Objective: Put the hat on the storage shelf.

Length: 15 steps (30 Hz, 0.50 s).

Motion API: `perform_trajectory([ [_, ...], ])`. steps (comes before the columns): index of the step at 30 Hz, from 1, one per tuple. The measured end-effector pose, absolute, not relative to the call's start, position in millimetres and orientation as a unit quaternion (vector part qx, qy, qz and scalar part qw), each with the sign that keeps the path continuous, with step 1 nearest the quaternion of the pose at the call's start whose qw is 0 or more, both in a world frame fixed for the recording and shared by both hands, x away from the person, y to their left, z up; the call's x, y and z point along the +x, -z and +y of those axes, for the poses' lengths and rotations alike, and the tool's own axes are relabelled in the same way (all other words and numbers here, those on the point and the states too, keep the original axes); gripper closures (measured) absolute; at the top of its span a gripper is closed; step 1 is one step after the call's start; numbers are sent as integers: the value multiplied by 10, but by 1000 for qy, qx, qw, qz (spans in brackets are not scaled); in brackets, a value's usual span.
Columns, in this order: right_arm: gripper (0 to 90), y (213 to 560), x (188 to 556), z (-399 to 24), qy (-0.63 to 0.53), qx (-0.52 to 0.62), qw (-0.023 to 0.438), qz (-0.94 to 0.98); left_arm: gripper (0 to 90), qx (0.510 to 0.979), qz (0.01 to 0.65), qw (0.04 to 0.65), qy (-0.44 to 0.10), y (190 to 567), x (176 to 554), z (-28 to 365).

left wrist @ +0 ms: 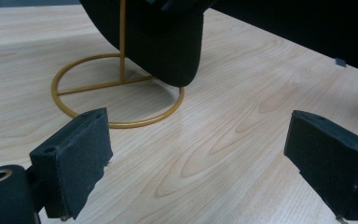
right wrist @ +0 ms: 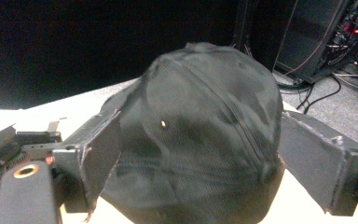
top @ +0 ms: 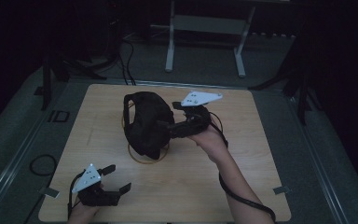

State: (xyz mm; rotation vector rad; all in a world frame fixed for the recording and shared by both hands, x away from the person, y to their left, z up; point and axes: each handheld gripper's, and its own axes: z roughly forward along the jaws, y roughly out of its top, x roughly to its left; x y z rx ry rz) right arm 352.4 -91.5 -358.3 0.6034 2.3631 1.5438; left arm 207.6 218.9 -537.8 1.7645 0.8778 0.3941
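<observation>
A black cap [top: 144,122] sits on a gold wire stand [top: 145,156] near the middle of the high view, on the light wooden tabletop [top: 242,154]. The right tongs [top: 170,128] reach in from the right of centre, held by a hand [top: 209,140], and meet the cap's right side; their grey plate sits just above. In the right gripper view the cap [right wrist: 200,135] bulges between the two jaws, which are spread wide around its crown; each seems to touch the fabric, though whether they press it cannot be told. The left tongs [top: 116,178] rest at the lower left of the high view, well apart from the cap, with the jaws spread and nothing between them. In the left gripper view the left tongs [left wrist: 198,154] frame bare wood, and beyond them, in the upper left of the frame, stands the stand's round base ring [left wrist: 116,93] with its upright rod, the cap's brim [left wrist: 168,42] hanging over it.
</observation>
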Motion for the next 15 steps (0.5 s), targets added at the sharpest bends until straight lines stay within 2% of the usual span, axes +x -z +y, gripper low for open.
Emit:
perform_trajectory([
  [15,133,3942,3364,-1272,-514,203,154,819,78,738,367,540,-172,5403,2059,2160],
])
